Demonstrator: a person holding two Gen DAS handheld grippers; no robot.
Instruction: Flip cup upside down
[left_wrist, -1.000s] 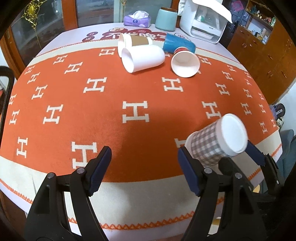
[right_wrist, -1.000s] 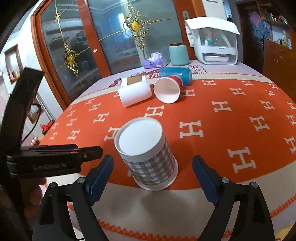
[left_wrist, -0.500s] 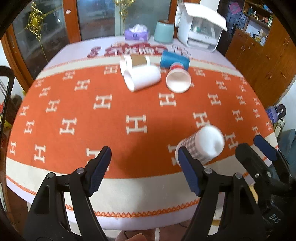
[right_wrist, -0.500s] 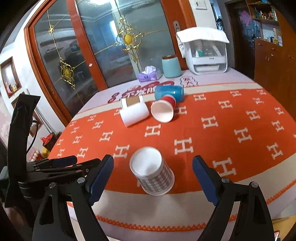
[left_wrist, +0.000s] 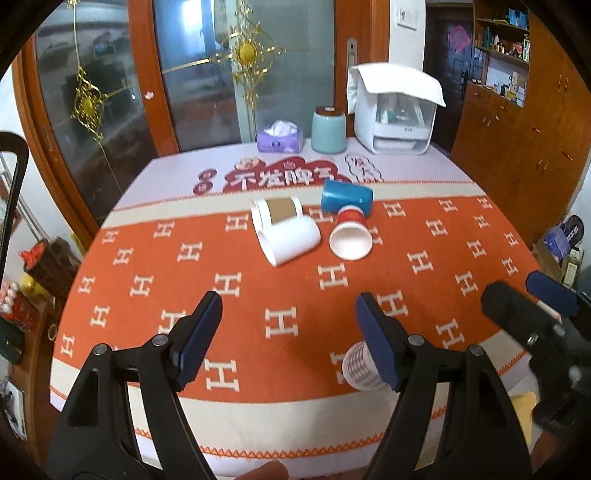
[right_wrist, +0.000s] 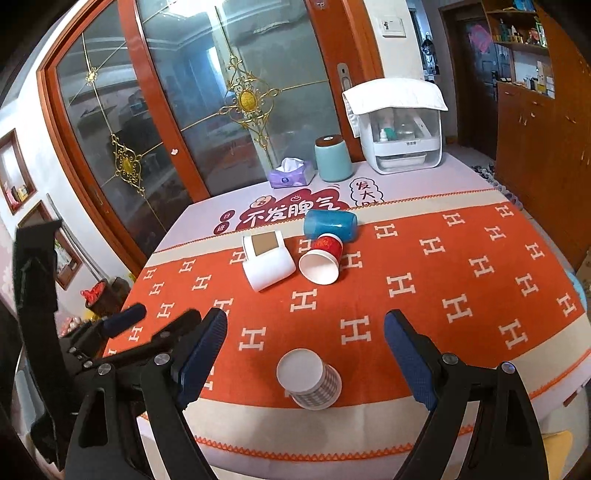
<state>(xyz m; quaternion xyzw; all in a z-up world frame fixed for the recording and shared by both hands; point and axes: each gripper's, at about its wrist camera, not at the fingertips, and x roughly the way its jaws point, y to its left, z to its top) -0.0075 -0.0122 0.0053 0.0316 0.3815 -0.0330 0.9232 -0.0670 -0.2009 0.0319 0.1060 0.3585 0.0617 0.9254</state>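
Note:
A grey checked paper cup (right_wrist: 309, 380) stands upside down on the orange cloth near the table's front edge. In the left wrist view the cup (left_wrist: 359, 371) is partly hidden behind my left gripper's right finger. My left gripper (left_wrist: 286, 339) is open and empty, raised above the table. My right gripper (right_wrist: 304, 356) is open and empty, pulled back above the cup and not touching it. Each gripper shows in the other's view, the right gripper (left_wrist: 535, 306) at the right and the left gripper (right_wrist: 122, 325) at the left.
Several cups lie on their sides mid-table: a white cup (right_wrist: 269, 272), a brown-sleeved cup (right_wrist: 263, 243), a red cup (right_wrist: 320, 260), a blue cup (right_wrist: 330, 224). A tissue box (right_wrist: 291, 175), teal canister (right_wrist: 333, 158) and white appliance (right_wrist: 400, 129) stand at the back. Wooden cabinets (right_wrist: 546, 140) are at the right.
Both grippers have pulled back and up from the table. The checked cup stays upside down where it stood and looks smaller and farther off.

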